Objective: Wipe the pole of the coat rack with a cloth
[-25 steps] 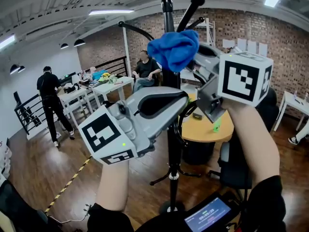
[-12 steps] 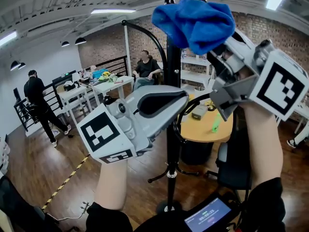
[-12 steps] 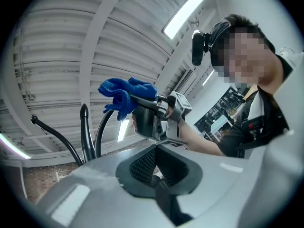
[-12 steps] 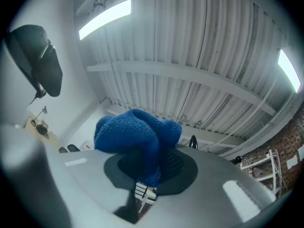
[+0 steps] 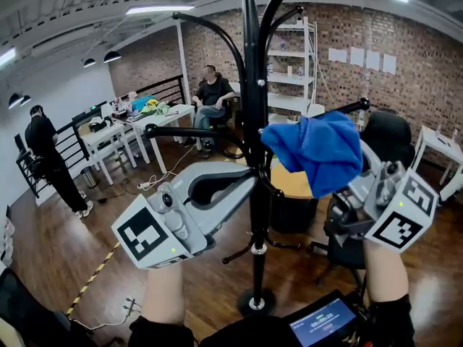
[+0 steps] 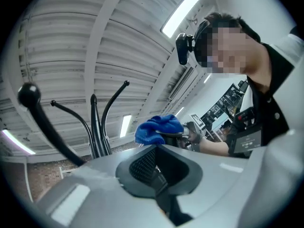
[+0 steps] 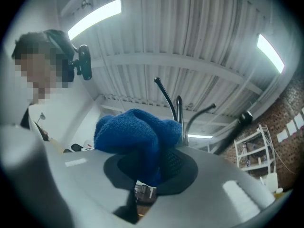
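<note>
The black coat rack pole [image 5: 252, 85] rises through the middle of the head view, with curved hooks branching off near its top. My right gripper [image 5: 340, 186] is shut on a bunched blue cloth [image 5: 315, 150], held at mid height just right of the pole; I cannot tell whether the cloth touches it. The cloth [image 7: 133, 134] fills the right gripper [image 7: 152, 170] jaws, with the pole [image 7: 179, 110] behind it. My left gripper [image 5: 242, 183] is shut on nothing, its tip close to the pole's left side. From the left gripper [image 6: 159, 172] I see the cloth [image 6: 159, 128] and pole [image 6: 95, 127].
The rack's round base [image 5: 255, 302] stands on the wooden floor. A round wooden table [image 5: 289, 183] and a black chair [image 5: 387, 132] lie behind the pole. A seated person [image 5: 211, 92] and white tables [image 5: 137, 125] are at the back, and a person [image 5: 43, 150] stands at the left.
My right gripper has come down with the blue cloth from the rack's top to mid height, right of the pole. The left gripper has sunk a little.
</note>
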